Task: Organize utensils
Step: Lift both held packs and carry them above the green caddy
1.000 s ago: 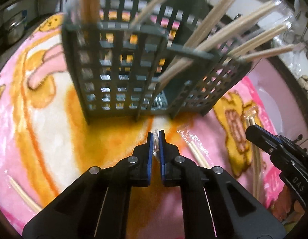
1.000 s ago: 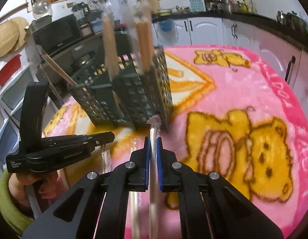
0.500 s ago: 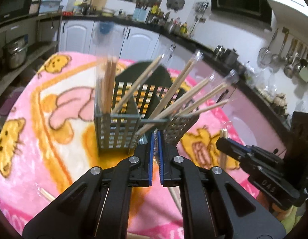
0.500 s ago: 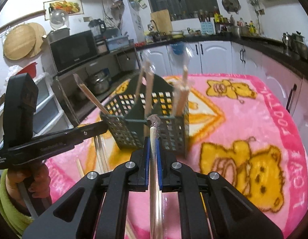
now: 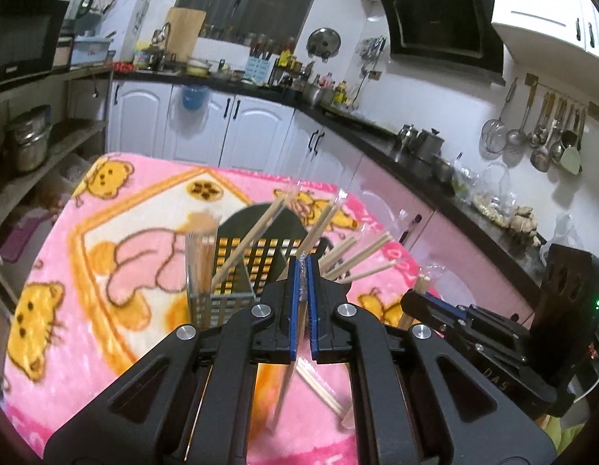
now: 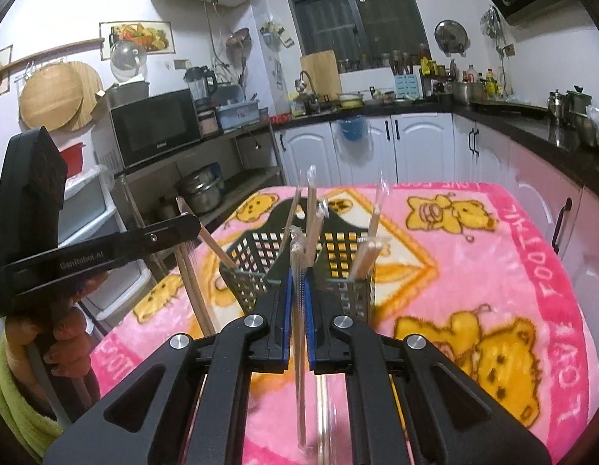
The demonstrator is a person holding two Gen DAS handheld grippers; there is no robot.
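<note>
Left gripper (image 5: pixel 304 267): black plastic arms, blue pads; jaws clenched on a clear-wrapped pair of wooden chopsticks (image 5: pixel 287 383), which hangs down between the arms, its lower end blurred above the blanket.

Right gripper (image 6: pixel 297 283): same build; jaws clenched on a second plastic-sleeved pair of wooden chopsticks (image 6: pixel 300 368), held near upright, crimped sleeve tip projecting above the pads.

Dark grey plastic lattice utensil basket (image 6: pixel 349 290): square-holed walls, divided compartments, raised rounded back panel. Stands upright on the blanket, just beyond both grippers' tips. Holds several wrapped wooden chopstick pairs (image 5: pixel 245 248), leaning outward at mixed angles; which compartment each occupies cannot be told.

Pink fleece blanket with yellow bear print (image 6: pixel 493 263): plush, covers the whole table.

Loose wrapped chopsticks (image 5: pixel 318 387): lying flat on the blanket beneath the left gripper.

Surroundings: white kitchen cabinets (image 5: pixel 245 131), black microwave (image 6: pixel 152 128) on a metal rack, hanging metal ladles (image 5: pixel 539 135), black range hood (image 5: pixel 442 19). Each gripper partly blocks the other camera's side view.
</note>
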